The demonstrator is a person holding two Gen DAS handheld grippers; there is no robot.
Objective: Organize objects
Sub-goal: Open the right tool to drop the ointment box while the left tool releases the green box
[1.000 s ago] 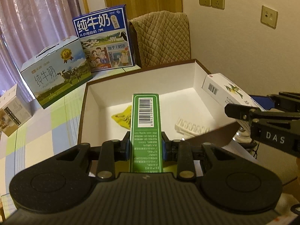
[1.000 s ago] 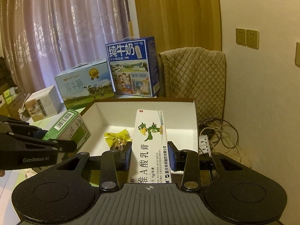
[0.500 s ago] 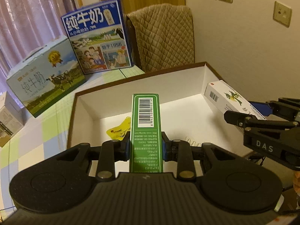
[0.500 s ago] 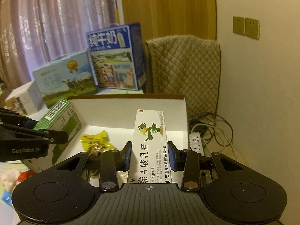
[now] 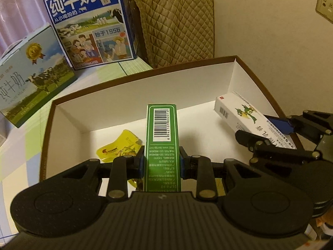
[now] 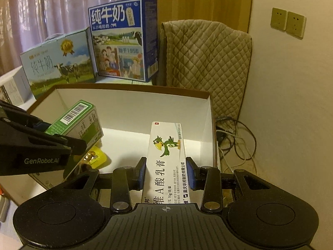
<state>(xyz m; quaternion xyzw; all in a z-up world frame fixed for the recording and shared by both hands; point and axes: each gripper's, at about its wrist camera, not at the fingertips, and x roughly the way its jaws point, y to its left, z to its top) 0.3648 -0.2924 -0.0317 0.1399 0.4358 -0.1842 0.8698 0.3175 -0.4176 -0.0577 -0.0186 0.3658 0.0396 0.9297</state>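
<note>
The left gripper (image 5: 162,164) has its jaws clenched on a slim green cardboard carton with a barcode (image 5: 162,137), held above the near part of a shallow brown-rimmed box with a white inside (image 5: 145,95). The right gripper (image 6: 165,174) grips a long white carton printed with a green bird (image 6: 166,158) over the box's right side. To do this well, I would lower each carton flat to the floor of the box before releasing, keeping the two apart and the green one clear of the yellow foil packet (image 5: 118,145), the only thing seen lying inside. Two milk cartons stand on the surface beyond.
</note>
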